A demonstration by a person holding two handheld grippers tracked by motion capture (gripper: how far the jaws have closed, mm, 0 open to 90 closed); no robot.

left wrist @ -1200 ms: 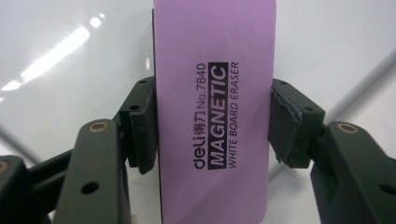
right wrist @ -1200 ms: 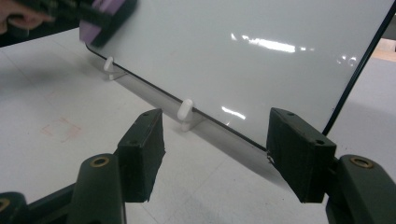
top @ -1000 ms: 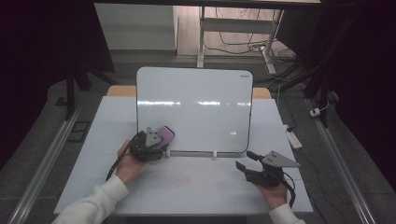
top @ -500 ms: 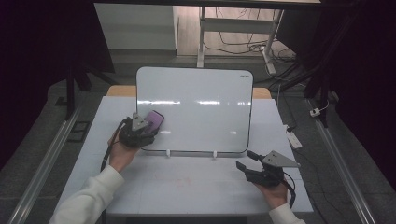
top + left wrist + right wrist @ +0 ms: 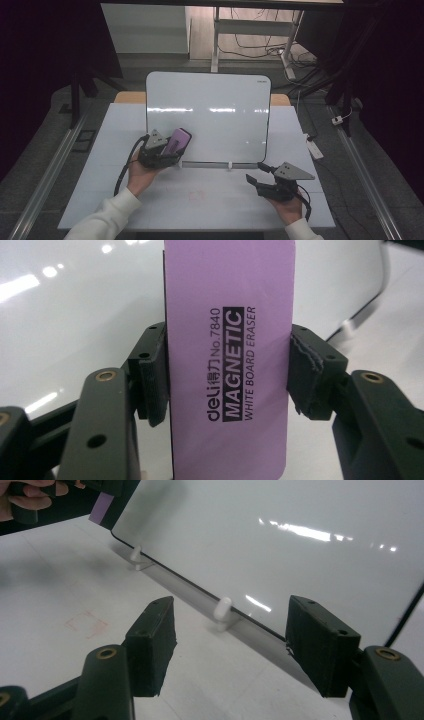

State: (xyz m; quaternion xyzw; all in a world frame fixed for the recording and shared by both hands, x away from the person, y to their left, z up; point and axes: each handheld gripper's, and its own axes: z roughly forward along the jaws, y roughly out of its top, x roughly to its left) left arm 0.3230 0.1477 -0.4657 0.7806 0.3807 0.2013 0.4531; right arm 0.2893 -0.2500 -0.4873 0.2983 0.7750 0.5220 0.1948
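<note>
My left tongs (image 5: 172, 150) clamp the purple eraser (image 5: 177, 141) against the whiteboard (image 5: 220, 115); my right tongs (image 5: 256, 179) gape empty over the near right worktop (image 5: 210, 210).

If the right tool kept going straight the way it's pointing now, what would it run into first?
Most likely the whiteboard: the right tool, jaws open and empty, aims at its lower edge near a white support peg. Depth is hard to judge, so the peg might come first.
</note>
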